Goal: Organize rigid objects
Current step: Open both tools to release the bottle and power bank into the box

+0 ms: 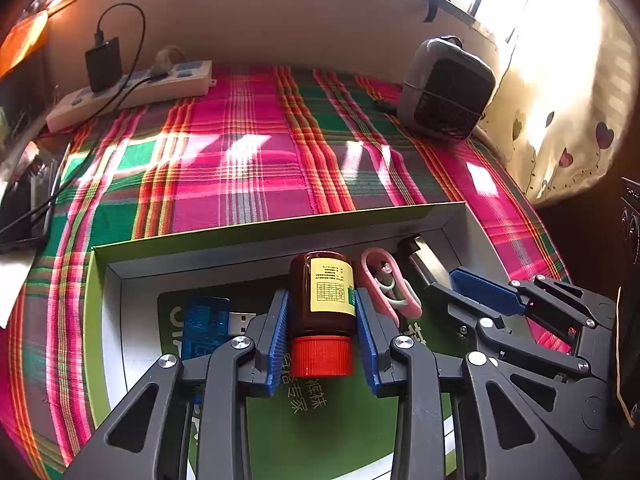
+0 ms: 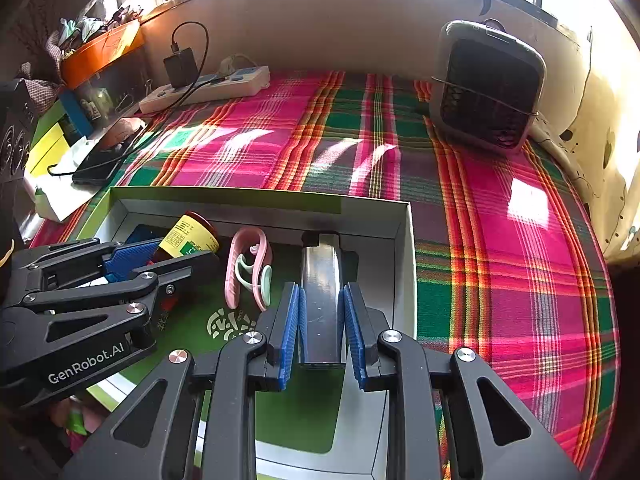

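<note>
Sun comes through the windows behind and falls in bright patches on a plaid cloth (image 1: 256,168) of pink, green and orange that covers the work surface. At about ten o'clock on it a white power strip (image 1: 132,94) carries a black charger (image 1: 103,64) with its cable looped above. At about two o'clock a grey fan heater (image 1: 446,88) with a dark grille stands by a cream curtain printed with hearts.

At six o'clock, nearest the person, sits a shallow open box (image 1: 276,236) with white walls and a green printed floor. Everything being sorted lies inside it.

The left gripper (image 1: 322,332) is clenched on a brown bottle (image 1: 322,292) with a yellow label and a red cap. Its blue pads (image 1: 280,340) press the bottle's sides, the cap toward the camera and the base pointing at twelve o'clock toward the box's far wall. At nine o'clock of the bottle a blue translucent USB stick (image 1: 208,320) lies flat on the box floor. Just beside the bottle at three o'clock lies a pink clip (image 1: 386,280) with a pale green inner piece.

The right gripper (image 2: 322,328) is clamped on a dark glossy bar (image 2: 322,292), long and rectangular, lying lengthwise from six to twelve o'clock near the box's right wall. The pink clip sits between the bar and the bottle, touching neither as far as I can see. The two grippers are close side by side over the box.
</note>
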